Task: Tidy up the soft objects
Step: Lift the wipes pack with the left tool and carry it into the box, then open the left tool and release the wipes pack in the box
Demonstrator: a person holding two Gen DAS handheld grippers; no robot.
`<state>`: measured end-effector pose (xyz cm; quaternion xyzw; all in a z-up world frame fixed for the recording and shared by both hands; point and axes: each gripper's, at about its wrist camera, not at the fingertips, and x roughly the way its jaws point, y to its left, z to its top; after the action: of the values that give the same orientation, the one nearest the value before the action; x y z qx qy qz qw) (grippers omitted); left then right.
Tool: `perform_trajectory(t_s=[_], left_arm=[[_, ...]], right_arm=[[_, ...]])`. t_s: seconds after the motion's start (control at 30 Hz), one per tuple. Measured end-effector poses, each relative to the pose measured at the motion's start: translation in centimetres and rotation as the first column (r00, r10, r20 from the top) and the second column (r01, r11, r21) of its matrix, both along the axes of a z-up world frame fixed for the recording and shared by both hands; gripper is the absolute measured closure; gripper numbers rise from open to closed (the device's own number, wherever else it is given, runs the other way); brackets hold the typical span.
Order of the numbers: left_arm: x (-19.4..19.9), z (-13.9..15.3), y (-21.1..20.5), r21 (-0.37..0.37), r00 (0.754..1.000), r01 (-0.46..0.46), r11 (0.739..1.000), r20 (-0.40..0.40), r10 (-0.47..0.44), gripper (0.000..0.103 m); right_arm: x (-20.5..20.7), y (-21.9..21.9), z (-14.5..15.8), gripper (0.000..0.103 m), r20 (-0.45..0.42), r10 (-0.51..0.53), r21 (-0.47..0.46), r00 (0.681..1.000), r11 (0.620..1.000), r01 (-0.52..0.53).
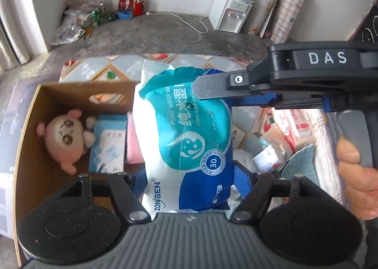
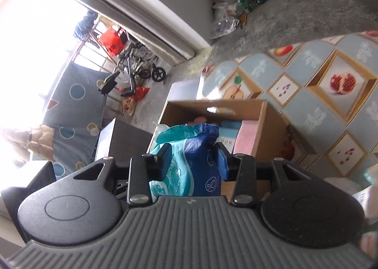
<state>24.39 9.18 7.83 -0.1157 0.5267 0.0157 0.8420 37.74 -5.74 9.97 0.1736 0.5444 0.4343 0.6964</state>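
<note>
A blue, teal and white pack of wet wipes (image 1: 189, 132) hangs over the right side of an open cardboard box (image 1: 30, 113). My left gripper (image 1: 191, 181) is shut on its near end. My right gripper (image 1: 212, 88) reaches in from the right and is shut on its far end; in the right wrist view it (image 2: 193, 158) pinches the pack (image 2: 189, 162) between both fingers. In the box lie a pink plush toy (image 1: 65, 139), a light-blue packet (image 1: 108, 143) and a pink cloth (image 1: 133, 141). The box (image 2: 269, 122) also shows in the right wrist view.
The box stands on a table with a fruit-patterned cloth (image 2: 330, 94). Boxes and packets (image 1: 278, 141) lie to the right of the pack. A water dispenser (image 1: 232, 9) and floor clutter (image 1: 89, 18) stand by the far wall. A dark case (image 2: 125, 139) sits left of the box.
</note>
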Motion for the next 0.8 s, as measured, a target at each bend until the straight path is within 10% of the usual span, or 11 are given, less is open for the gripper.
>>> perform_trajectory(t_s=[0.27,0.53,0.8], left_arm=[[-5.0,-5.7,5.9,-0.075,0.994,-0.060,0.995,-0.095,0.053,0.030],[-2.6,-13.9,7.2,-0.104,0.959,-0.076,0.992,-0.280,0.044,0.033],[-1.5,-14.3,6.5,-0.124,0.972,-0.062,0.990,-0.235,0.032,0.039]], right_arm=[[-5.8,7.6,-5.0,0.063,-0.011,0.112,-0.166,0.994,0.980,-0.113],[-4.1,6.1,-4.5,0.063,0.080,0.092,-0.195,0.993,0.978,-0.075],[-2.5,3.8,-5.4,0.062,0.077,0.055,-0.213,0.996,0.976,-0.037]])
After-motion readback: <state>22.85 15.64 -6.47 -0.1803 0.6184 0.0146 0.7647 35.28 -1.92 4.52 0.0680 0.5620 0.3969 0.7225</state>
